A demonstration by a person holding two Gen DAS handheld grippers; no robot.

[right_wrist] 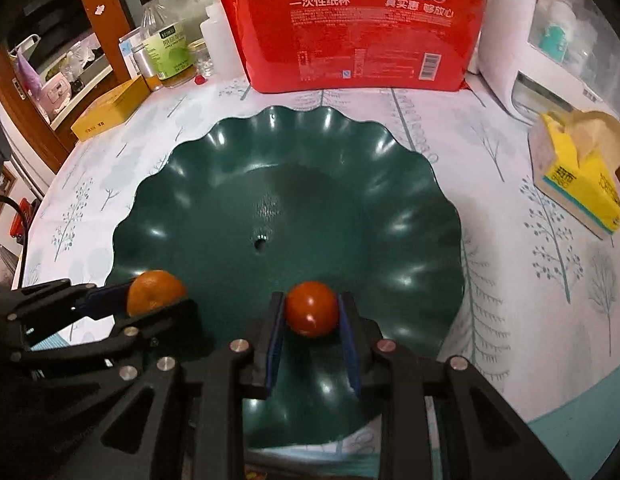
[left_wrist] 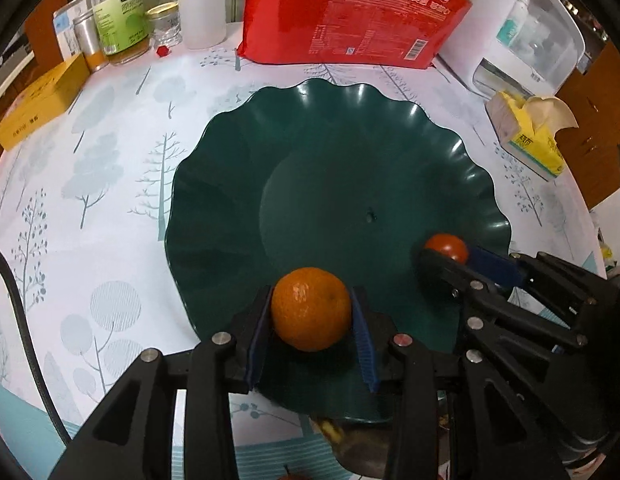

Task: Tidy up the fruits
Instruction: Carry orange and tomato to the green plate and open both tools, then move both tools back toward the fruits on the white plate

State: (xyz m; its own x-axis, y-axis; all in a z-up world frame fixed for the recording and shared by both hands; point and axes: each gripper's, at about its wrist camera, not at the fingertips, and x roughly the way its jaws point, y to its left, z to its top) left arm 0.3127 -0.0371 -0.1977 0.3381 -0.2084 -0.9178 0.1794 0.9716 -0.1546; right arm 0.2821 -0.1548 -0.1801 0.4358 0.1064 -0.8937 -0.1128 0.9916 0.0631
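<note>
A dark green scalloped plate (left_wrist: 238, 160) lies on the tree-patterned tablecloth; it also shows in the right wrist view (right_wrist: 350, 168). My left gripper (left_wrist: 312, 312) is shut on an orange (left_wrist: 310, 308) above the plate's near edge; the orange also shows at the left of the right wrist view (right_wrist: 156, 290). My right gripper (right_wrist: 312, 310) is shut on a small red tomato (right_wrist: 312, 308) over the plate's near side; the tomato also shows in the left wrist view (left_wrist: 448, 246), to the right of my left gripper.
A red paper-cup bag (left_wrist: 350, 12) stands behind the plate. Bottles and jars (left_wrist: 122, 12) stand at the back left, with a yellow box (left_wrist: 38, 104). A yellow tissue pack (left_wrist: 530, 136) and a white appliance (left_wrist: 522, 32) are at the right.
</note>
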